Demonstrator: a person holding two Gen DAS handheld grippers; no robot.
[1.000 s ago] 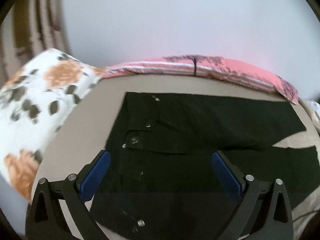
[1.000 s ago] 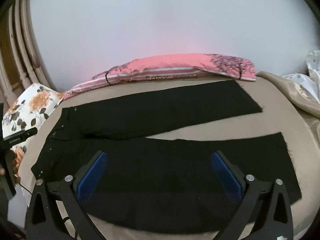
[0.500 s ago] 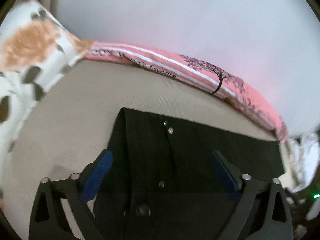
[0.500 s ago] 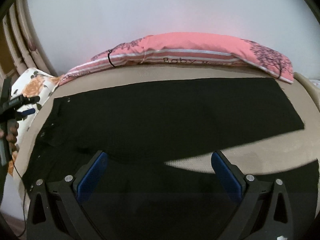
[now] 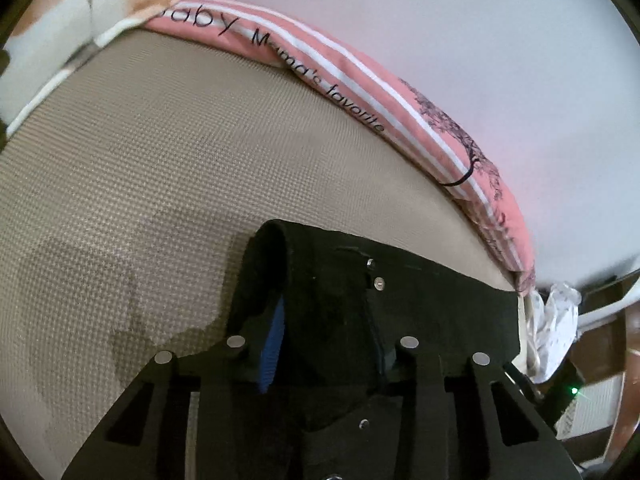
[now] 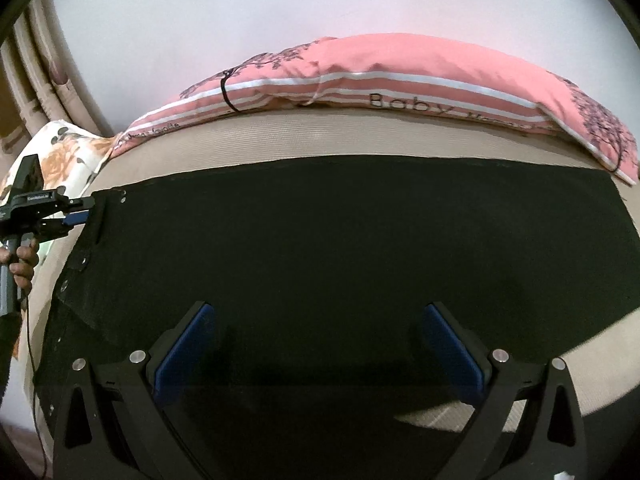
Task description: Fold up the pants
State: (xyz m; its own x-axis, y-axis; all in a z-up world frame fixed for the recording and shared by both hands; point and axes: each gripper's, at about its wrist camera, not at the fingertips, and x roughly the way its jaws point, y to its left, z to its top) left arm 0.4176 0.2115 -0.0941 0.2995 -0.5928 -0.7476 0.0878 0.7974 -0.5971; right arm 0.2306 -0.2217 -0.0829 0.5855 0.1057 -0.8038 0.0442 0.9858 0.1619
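One pants (image 6: 340,248); left hand-held gripper (image 5: 332,344) clamps waistband, right hand-held gripper (image 6: 320,356) spread wide. Right view alone shows both legs, one pink pillow (image 6: 400,76).

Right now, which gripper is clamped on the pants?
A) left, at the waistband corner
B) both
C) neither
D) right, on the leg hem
A. The left gripper has its jaws closed on the lifted waistband corner of the black pants, also visible in the right wrist view, while the right gripper hovers with jaws wide apart over the pants, gripping nothing.
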